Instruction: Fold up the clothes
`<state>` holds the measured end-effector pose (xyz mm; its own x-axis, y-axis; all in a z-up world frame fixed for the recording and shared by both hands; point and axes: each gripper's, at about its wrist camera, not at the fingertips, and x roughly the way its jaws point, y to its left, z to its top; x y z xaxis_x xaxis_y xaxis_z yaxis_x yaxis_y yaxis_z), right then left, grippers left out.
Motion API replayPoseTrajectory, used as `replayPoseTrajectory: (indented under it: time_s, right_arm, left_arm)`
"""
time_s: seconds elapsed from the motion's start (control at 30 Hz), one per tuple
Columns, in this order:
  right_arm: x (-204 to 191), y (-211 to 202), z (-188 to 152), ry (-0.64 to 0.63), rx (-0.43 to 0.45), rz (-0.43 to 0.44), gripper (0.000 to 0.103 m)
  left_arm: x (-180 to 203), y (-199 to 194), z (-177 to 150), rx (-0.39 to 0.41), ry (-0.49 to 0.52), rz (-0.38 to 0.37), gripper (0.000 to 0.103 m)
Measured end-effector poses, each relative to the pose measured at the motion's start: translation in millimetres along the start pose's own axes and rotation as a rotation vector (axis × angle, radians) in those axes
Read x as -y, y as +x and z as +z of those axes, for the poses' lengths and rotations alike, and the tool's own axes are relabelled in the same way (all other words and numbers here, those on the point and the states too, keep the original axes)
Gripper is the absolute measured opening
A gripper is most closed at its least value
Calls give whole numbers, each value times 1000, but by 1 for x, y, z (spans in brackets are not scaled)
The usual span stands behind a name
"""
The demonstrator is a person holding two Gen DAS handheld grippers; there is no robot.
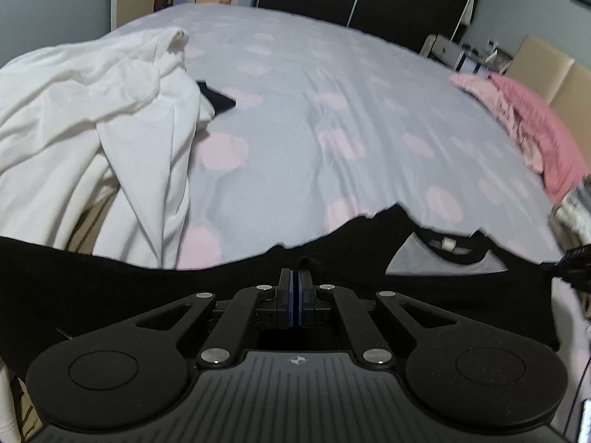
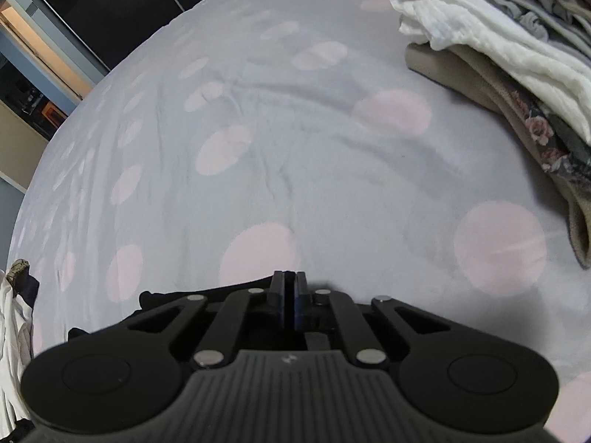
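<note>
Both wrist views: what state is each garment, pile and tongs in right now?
Left tongs: shut on the black garment's edge.
Right tongs: shut; black cloth at the tips, grip unclear.
Black garment: held up, unfolded, neckline showing.
White garment: crumpled, unfolded.
Pink garment: lying loose at the bed's edge.
Clothes pile: stacked on the spotted bedsheet.

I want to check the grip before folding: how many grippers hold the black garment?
2. The left gripper pinches the black garment's upper edge; the right gripper is shut at its other end, cloth between the pads barely visible.
</note>
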<state>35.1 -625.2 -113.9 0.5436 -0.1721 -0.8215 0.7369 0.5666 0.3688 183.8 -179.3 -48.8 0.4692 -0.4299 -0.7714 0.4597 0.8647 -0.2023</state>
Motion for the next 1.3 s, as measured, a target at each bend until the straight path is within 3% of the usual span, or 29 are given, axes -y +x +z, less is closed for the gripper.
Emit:
replayPoseTrajectory:
  time_s: [0.4, 0.5, 0.63, 0.8, 0.9, 1.03, 1.13, 1.17, 1.2, 1.27, 1.3]
  right_arm:
    - [3, -9, -6, -34, 38, 37, 6]
    - [2, -17, -7, -57, 44, 7, 27]
    - [3, -35, -11, -84, 22, 38, 29]
    - [6, -47, -42, -145, -107, 68, 29]
    - [9, -57, -64, -200, -133, 78, 29]
    - [14, -65, -85, -265, -143, 87, 35]
    - [17, -62, -91, -292, -149, 77, 31]
    - [18, -61, -92, -292, -149, 72, 15]
    - [19, -60, -92, -288, -147, 68, 9]
    - [21, -58, -92, -281, -144, 60, 8]
    - [21, -58, -92, -279, -140, 56, 7]
  left_arm:
    - [-2, 7, 6, 131, -12, -15, 1]
    - [2, 8, 5, 90, -15, -33, 6]
    - [9, 5, -2, 47, 16, -35, 15]
    - [9, 7, -14, -25, 23, -66, 27]
    - [10, 5, -23, -40, 63, -66, 41]
    - [12, 5, -32, -51, 98, -77, 46]
    - [11, 14, -38, -72, 84, -83, 45]
    - [11, 17, -40, -74, 77, -78, 41]
    - [11, 19, -41, -76, 73, -76, 31]
    - [12, 20, -40, -79, 91, -65, 9]
    - [13, 20, -40, -81, 101, -59, 5]
